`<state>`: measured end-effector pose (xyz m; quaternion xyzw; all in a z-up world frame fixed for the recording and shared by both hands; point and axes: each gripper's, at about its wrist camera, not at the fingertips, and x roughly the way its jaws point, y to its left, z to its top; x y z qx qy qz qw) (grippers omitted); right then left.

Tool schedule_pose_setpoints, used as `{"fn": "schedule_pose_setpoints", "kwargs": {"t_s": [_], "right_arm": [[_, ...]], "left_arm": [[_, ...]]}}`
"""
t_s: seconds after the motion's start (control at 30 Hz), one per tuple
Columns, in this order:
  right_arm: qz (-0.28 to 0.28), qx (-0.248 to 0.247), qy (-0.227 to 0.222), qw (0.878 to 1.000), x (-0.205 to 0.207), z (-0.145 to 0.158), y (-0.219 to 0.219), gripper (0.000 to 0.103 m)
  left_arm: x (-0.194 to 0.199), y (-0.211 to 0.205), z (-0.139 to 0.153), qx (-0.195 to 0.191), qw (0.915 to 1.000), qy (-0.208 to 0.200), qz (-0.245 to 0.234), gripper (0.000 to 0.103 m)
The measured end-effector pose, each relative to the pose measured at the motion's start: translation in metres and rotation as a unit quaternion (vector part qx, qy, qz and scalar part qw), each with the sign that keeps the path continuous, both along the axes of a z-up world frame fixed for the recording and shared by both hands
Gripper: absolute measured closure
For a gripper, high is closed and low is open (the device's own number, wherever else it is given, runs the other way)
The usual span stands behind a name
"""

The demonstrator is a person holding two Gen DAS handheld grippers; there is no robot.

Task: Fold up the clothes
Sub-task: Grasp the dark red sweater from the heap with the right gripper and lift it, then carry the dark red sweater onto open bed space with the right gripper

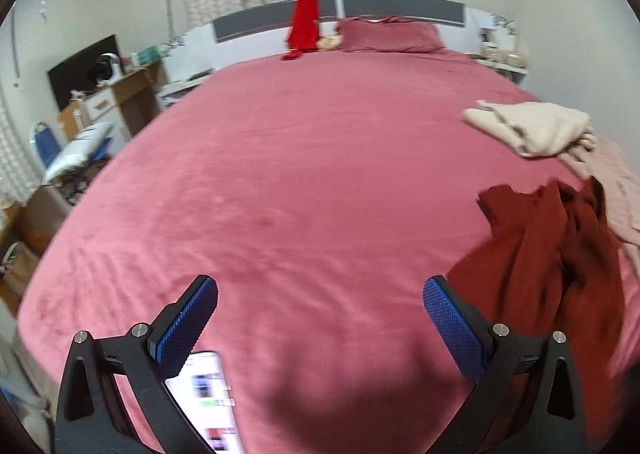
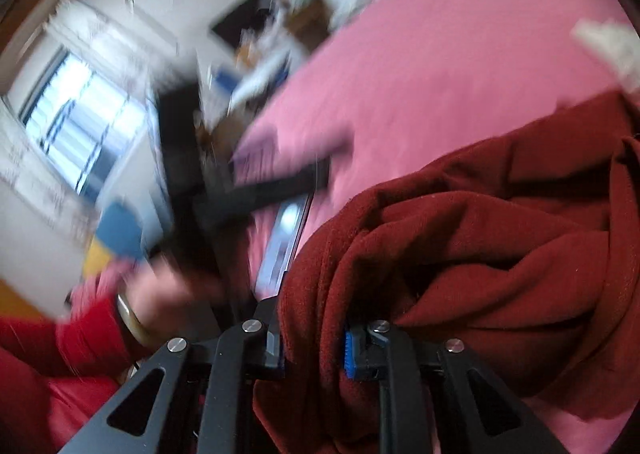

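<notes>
A dark red garment (image 1: 552, 266) hangs bunched above the right side of the pink bed (image 1: 304, 173). In the right wrist view the same dark red garment (image 2: 480, 254) fills the lower right, and my right gripper (image 2: 314, 350) is shut on a thick fold of it. My left gripper (image 1: 320, 314) stands open over the near part of the bed, with nothing between its blue pads (image 1: 188, 322). In the blurred right wrist view the left gripper's black frame (image 2: 248, 189) shows, held by a hand (image 2: 160, 286) in a red sleeve.
A beige garment (image 1: 532, 125) and a pale pink one (image 1: 624, 189) lie at the bed's right edge. A lit phone (image 1: 208, 402) lies on the near edge. A bright red cloth (image 1: 304, 25) hangs on the headboard beside a pillow (image 1: 388, 33). Desk and chair clutter stand left.
</notes>
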<state>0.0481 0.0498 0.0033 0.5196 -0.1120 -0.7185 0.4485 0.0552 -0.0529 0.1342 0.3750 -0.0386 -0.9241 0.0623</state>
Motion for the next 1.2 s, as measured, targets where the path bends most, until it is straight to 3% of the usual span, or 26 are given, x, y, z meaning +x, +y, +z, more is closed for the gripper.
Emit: {"fn": "schedule_pose_setpoints", "kwargs": {"t_s": [0.1, 0.17, 0.27, 0.33, 0.53, 0.6, 0.77, 0.87, 0.93, 0.97, 1.03, 1.07, 1.1, 1.2], "right_arm": [[0.032, 0.071, -0.033, 0.996, 0.012, -0.033, -0.022, 0.075], [0.031, 0.071, -0.04, 0.996, 0.015, -0.028, -0.01, 0.073], [-0.002, 0.046, -0.012, 0.999, -0.015, -0.008, 0.042, 0.067], [-0.057, 0.053, 0.014, 0.997, -0.031, 0.005, 0.082, 0.061], [-0.227, 0.115, 0.036, 0.966, -0.077, 0.012, 0.176, 0.057], [-0.267, 0.134, 0.032, 0.954, -0.092, 0.008, 0.196, 0.057], [-0.311, 0.166, 0.037, 0.935, -0.124, -0.007, 0.212, 0.057], [-0.325, 0.238, 0.082, 0.911, -0.147, -0.012, 0.2, 0.057], [-0.321, 0.258, 0.075, 0.908, -0.163, -0.018, 0.195, 0.057], [-0.316, 0.258, 0.061, 0.911, -0.168, -0.024, 0.194, 0.057], [-0.312, 0.264, 0.041, 0.912, -0.173, -0.036, 0.197, 0.058], [-0.31, 0.258, 0.037, 0.914, -0.173, -0.038, 0.198, 0.075], [-0.31, 0.24, 0.04, 0.919, -0.172, -0.035, 0.201, 0.086], [-0.314, 0.199, 0.051, 0.927, -0.164, -0.022, 0.209, 0.096]], "left_arm": [[0.001, -0.012, -0.003, 0.002, 0.9999, -0.017, 0.003, 0.0], [0.001, -0.009, -0.005, 0.005, 0.9997, -0.024, -0.009, 0.0], [-0.008, 0.017, -0.012, -0.002, 0.9981, -0.035, -0.051, 0.0], [-0.018, 0.043, -0.018, -0.019, 0.9951, -0.042, -0.088, 0.0], [-0.057, 0.126, -0.044, -0.142, 0.976, -0.046, -0.158, 0.0], [-0.071, 0.144, -0.054, -0.16, 0.9704, -0.05, -0.174, 0.0], [-0.097, 0.18, -0.073, -0.188, 0.9578, -0.073, -0.204, 0.0], [-0.108, 0.189, -0.079, -0.173, 0.9572, -0.091, -0.214, 0.0], [-0.113, 0.185, -0.081, -0.152, 0.9602, -0.105, -0.21, 0.0], [-0.116, 0.182, -0.082, -0.136, 0.9625, -0.115, -0.204, 0.003], [-0.121, 0.17, -0.081, -0.091, 0.9668, -0.137, -0.196, 0.03], [-0.123, 0.164, -0.079, -0.065, 0.968, -0.147, -0.193, 0.057], [-0.124, 0.157, -0.077, -0.044, 0.9687, -0.155, -0.189, 0.067], [-0.124, 0.139, -0.066, -0.019, 0.9719, -0.155, -0.176, 0.07]]}}
